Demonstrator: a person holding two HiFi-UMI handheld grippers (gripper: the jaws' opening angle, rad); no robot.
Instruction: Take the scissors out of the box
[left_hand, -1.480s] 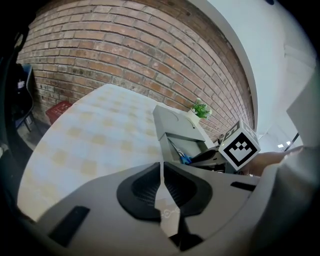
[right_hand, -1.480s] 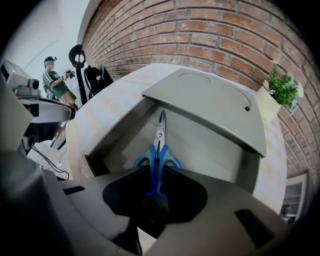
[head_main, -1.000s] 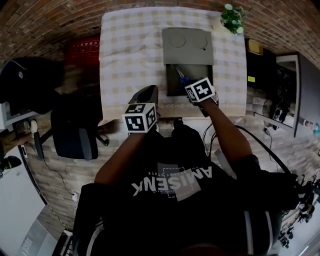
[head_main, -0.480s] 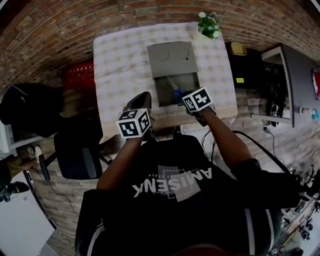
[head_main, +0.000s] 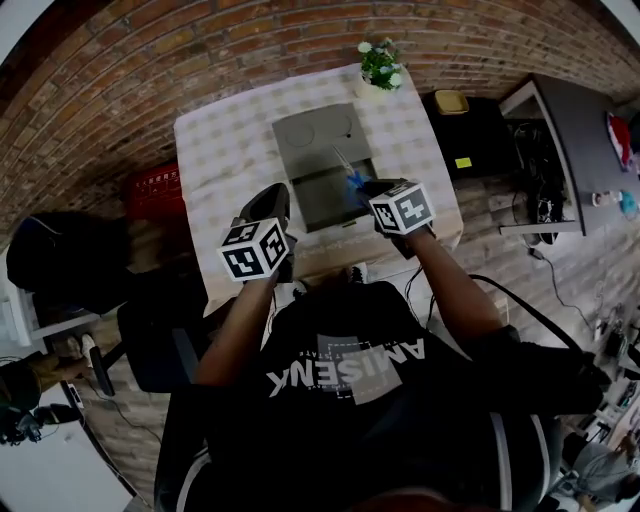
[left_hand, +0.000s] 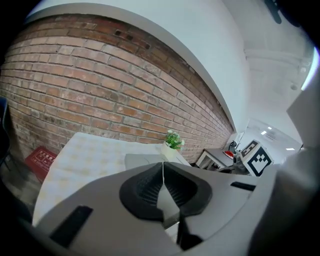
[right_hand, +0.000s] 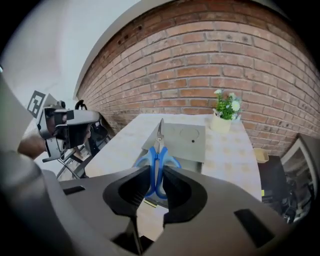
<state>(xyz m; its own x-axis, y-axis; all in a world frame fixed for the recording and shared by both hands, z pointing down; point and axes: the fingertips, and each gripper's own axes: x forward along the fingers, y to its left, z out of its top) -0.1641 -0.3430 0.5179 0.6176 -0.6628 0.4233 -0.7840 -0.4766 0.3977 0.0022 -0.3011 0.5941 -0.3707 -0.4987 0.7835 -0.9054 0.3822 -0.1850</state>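
The right gripper (right_hand: 156, 170) pinches the scissors (right_hand: 159, 150), blades pointing twelve o'clock. The left gripper (left_hand: 162, 172), jaws pressed together, hangs at eight o'clock from the box (head_main: 335, 197).

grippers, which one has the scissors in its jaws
The right gripper: its jaws are shut on the blue-handled scissors. The left gripper has its jaws together with nothing between them.

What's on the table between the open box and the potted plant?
Nothing: only bare checked tablecloth separates the box's opened lid from the potted plant, clearest in the right gripper view.
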